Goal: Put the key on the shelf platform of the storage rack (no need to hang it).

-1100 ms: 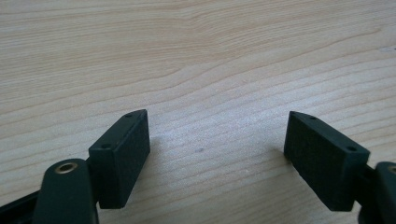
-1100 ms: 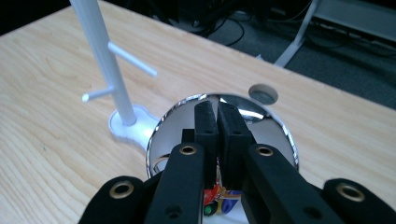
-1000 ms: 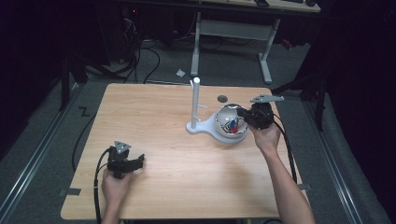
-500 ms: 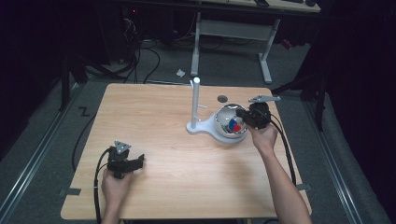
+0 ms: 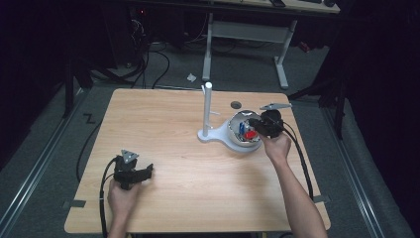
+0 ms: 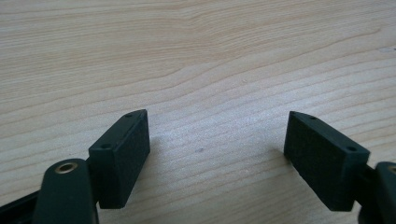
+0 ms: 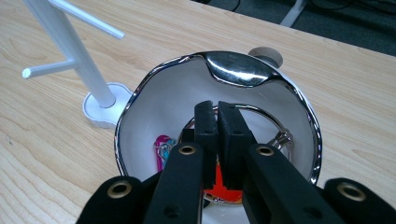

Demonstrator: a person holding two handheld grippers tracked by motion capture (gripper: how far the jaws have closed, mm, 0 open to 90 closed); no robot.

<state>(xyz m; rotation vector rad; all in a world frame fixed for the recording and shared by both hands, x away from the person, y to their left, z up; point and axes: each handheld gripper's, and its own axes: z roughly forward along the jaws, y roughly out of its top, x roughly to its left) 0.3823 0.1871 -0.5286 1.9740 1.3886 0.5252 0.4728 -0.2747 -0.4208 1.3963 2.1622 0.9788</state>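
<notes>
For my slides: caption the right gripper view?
Shut right claw dips into a chrome-rimmed bowl beside a white stand.

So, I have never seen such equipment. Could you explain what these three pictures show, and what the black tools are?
A person sits at a wooden table and holds a hand tool with two jaws, a gripper, in each hand. One picture looks down from above; the other two come from cameras mounted on the grippers. The left gripper rests on bare wood, its jaws wide apart. The right gripper is shut and reaches into a shiny bowl that holds small coloured things, pink, blue and red. Whether it grips one, I cannot tell. Beside the bowl stands a white stand.
</notes>
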